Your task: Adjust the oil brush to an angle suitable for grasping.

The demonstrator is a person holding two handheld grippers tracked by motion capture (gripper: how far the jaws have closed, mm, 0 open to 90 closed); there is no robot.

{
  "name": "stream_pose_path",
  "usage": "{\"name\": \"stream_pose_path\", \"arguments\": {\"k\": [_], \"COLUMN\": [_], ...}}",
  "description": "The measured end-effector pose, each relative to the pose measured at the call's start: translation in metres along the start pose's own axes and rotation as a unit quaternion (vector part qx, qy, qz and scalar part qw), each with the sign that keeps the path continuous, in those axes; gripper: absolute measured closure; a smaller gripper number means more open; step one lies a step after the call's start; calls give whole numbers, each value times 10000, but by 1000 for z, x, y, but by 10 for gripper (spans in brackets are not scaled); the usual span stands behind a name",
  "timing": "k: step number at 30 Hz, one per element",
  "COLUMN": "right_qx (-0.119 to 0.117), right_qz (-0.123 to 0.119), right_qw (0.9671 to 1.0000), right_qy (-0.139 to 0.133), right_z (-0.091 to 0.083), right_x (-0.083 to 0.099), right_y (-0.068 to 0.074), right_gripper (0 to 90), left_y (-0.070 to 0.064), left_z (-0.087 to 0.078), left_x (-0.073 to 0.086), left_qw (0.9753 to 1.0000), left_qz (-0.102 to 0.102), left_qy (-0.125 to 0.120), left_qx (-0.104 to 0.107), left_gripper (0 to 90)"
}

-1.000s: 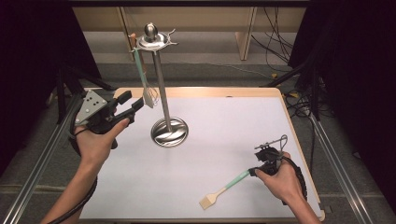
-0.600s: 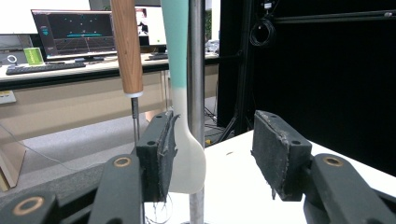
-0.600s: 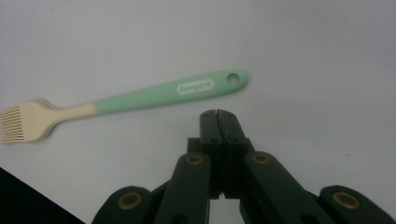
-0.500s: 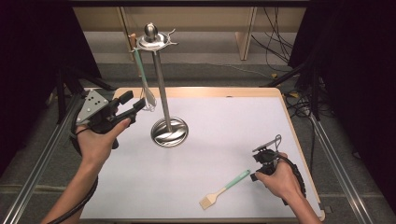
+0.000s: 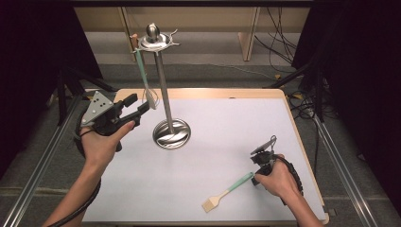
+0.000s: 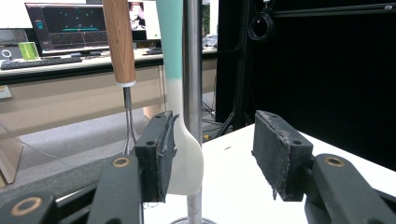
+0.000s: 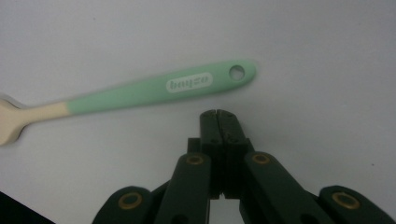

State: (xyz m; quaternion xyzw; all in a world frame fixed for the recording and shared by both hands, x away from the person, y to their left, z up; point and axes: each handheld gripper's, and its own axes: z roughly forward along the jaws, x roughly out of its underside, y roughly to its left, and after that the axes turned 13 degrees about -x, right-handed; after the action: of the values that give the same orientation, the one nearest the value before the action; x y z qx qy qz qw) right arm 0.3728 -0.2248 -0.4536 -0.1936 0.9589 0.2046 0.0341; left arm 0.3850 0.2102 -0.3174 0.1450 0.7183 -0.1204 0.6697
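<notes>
A mint-handled spatula [image 6: 180, 116], hung from the top ring of a steel utensil stand [image 5: 163, 90], is framed between the wide-parted jaws of the left gripper [image 6: 212, 154], its pale blade touching or just beside the left pad. The step in hand appears to be a reach for this hanging tool; next the jaws would need closing on the blade without catching the stand's pole just behind. A wooden-handled utensil [image 6: 119, 42] hangs at eleven o'clock. At five o'clock on the white table [image 5: 222, 142], the right gripper [image 7: 218, 116] is held with jaws pressed together, empty, just beside a mint-handled brush [image 7: 140, 93] lying flat.
</notes>
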Motion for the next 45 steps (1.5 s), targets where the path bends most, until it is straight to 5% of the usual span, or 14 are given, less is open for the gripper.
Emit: {"name": "stream_pose_path", "arguments": {"k": [3,4,8,9,11,12,13,15,18,19,20,41,43,45], "right_qx": [-62,-8,79,91,156,154,137,190,234,271,263,134,68,124], "right_qz": [-164,39,29,-186,38,-182,72,26,-67,-435,-463,-209,-34,-210], "right_qw": [9998,10000,9999,9998,9998,9997,9999,9998,9997,9986,9984,9973,9971,9962], "right_qy": [-39,48,122,50,110,48,67,49,-53,-147,-164,-685,-755,-835], "right_z": [2,2,3,5,5,6,6,7,10,11,12,25,27,25], "right_x": [-3,-5,-10,-12,-14,-15,-17,-20,-25,-28,-29,-60,-61,-62], "right_y": [-2,0,3,2,6,4,8,8,10,7,7,21,23,22], "right_gripper": [900,900,900,900,900,900,900,900,900,900,900,900,867,784], "left_y": [1,1,1,1,1,2,2,2,1,1,1,2,3,3], "left_z": [0,1,1,1,1,1,1,1,2,2,2,3,3,2], "left_x": [1,1,2,2,2,2,2,2,1,2,2,3,2,2], "left_qw": [10000,10000,10000,10000,10000,10000,10000,10000,10000,10000,10000,9999,9999,9999], "left_qz": [4,-8,-1,-10,-25,-13,-14,-1,-5,-8,-17,-54,-54,-54], "left_qy": [21,28,46,57,66,63,64,53,57,63,67,81,75,75], "left_qx": [5,3,8,11,12,11,10,18,32,28,20,50,40,43], "left_gripper": [475,475,473,473,473,473,473,473,472,472,472,466,466,465]}}
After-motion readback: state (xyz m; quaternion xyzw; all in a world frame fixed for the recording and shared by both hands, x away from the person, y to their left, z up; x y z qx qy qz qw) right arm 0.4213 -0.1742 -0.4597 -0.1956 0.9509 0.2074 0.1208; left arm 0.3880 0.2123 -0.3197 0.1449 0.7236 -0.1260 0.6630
